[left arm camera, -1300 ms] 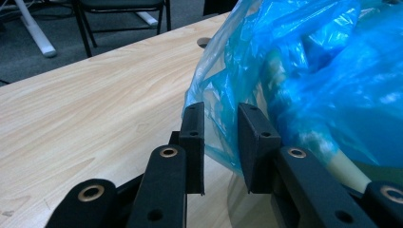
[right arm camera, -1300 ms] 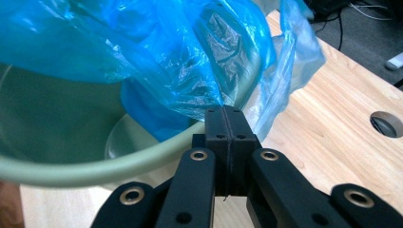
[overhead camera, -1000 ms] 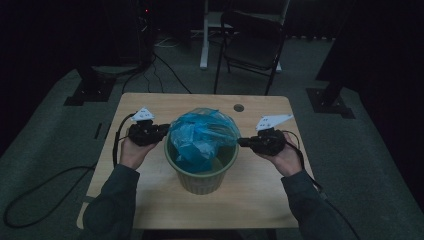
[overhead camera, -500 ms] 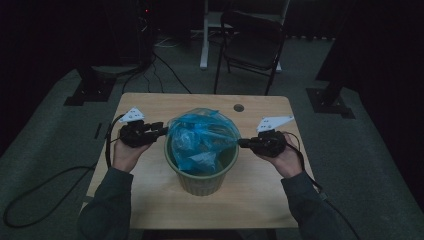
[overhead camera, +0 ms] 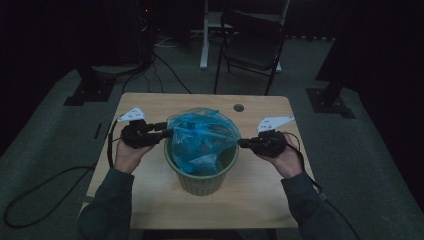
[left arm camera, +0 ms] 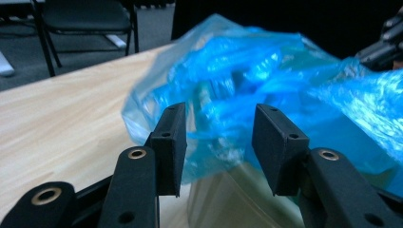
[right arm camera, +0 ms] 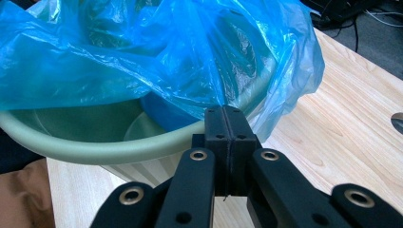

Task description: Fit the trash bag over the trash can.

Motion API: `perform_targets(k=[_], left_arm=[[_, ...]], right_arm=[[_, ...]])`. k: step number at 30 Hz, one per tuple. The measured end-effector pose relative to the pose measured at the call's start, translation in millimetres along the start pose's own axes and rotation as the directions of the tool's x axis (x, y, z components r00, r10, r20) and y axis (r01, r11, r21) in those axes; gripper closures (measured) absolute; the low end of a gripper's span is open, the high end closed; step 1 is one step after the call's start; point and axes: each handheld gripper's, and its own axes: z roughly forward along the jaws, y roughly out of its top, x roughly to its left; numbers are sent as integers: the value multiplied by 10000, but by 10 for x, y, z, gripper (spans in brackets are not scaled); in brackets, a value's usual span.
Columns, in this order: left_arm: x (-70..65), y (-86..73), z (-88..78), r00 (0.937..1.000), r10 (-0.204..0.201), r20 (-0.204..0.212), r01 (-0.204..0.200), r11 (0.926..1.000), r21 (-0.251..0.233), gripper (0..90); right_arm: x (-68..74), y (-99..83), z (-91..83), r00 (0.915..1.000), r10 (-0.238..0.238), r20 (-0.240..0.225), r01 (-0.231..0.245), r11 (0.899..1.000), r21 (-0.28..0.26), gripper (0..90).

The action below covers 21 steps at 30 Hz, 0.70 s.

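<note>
Pinching a fold of the blue plastic bag [right arm camera: 190,61] between its closed pads, the right gripper [right arm camera: 226,124] sits low in the centre of the right gripper view, just at the near rim of the green bin [right arm camera: 85,147]; that grip seems meant to keep one side of the liner anchored while the other side is worked. In the high view the bin [overhead camera: 202,175] stands at the middle of the wooden table [overhead camera: 150,105], with the bag [overhead camera: 200,135] bunched up and billowing above its rim rather than folded over it; the lining looks unfinished. The left gripper [overhead camera: 165,132] lies just left of the bag in that view, held by the person's left hand [overhead camera: 127,155]; its jaws have just been opening and stand apart, and in the left gripper view the film [left arm camera: 266,90] hangs between and beyond the pads [left arm camera: 171,142] without being pressed, so that side is released, probably for a fresh grip nearer the edge. The right hand [overhead camera: 282,157] holds its gripper [overhead camera: 244,143] level at the bag's right side; a black chair [overhead camera: 255,45] stands beyond the table at the top centre of the high view.
</note>
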Motion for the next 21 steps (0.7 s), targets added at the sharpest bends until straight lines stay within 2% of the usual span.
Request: perform_targets(k=[3,4,5,8,10,15,19,21], left_arm=[[-19,-22,12,10000,-37,0,37,10000,51,607],[-46,-39,1,10000,24,30,-24,10000,-23,607],[-60,-42,-10,10000,95,16,-95,9999,-50,649],[-108,-45,-57,9994,285,-220,-287,9995,-110,697],[-123,-52,-101,9991,352,-236,-356,9992,-205,740],[-145,-118,-228,9997,206,105,-200,9984,-524,866],[-199,-176,-300,9995,312,76,-307,9983,-502,891],[-211,-204,-321,9996,234,168,-224,9982,-548,895]], right_arm=[[-1,-11,-1,10000,-31,-11,31,10000,-6,900],[0,-15,-2,10000,-23,-12,23,10000,-7,900],[6,-24,-6,10000,27,-53,-27,10000,-33,900],[18,-32,-19,10000,17,-94,-17,10000,-14,900],[24,-36,-28,9999,23,-110,-23,10000,-30,900],[38,-63,-52,9998,37,-208,-38,10000,-36,900],[56,-91,-79,9995,66,-297,-67,10000,-34,900],[67,-99,-88,9994,77,-341,-78,10000,-23,900]])
